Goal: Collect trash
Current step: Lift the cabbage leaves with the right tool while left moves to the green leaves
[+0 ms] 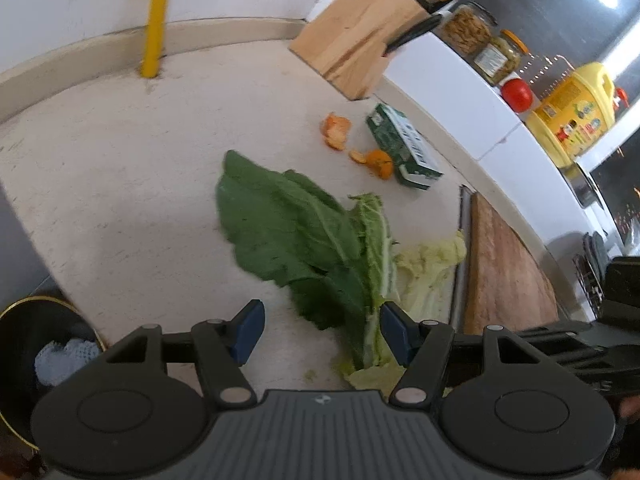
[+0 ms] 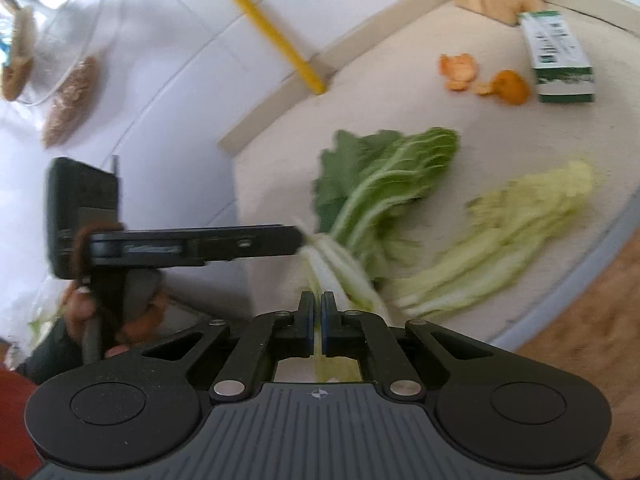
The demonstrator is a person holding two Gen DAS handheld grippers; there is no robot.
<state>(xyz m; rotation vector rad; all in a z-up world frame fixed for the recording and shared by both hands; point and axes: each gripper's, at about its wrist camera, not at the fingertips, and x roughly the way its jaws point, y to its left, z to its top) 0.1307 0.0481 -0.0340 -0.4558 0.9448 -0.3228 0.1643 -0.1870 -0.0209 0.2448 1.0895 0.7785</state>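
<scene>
The right gripper [image 2: 318, 320] has its blue-padded jaws pressed together on the pale stalk end of a dark green leafy cabbage leaf [image 2: 376, 184], which lies on the speckled beige countertop [image 1: 120, 184]. Just right of it lies a paler yellow-green cabbage leaf [image 2: 508, 232]. The left gripper [image 1: 322, 332] hangs over the same leaves with its jaws apart, gripping nothing. Farther back, torn orange peel pieces [image 1: 338, 130] sit beside a green and white cardboard carton [image 1: 402, 146], near a light wooden knife block [image 1: 356, 40]. A round black bin with a gold rim [image 1: 24, 340] stands at the near left, below the counter's edge.
</scene>
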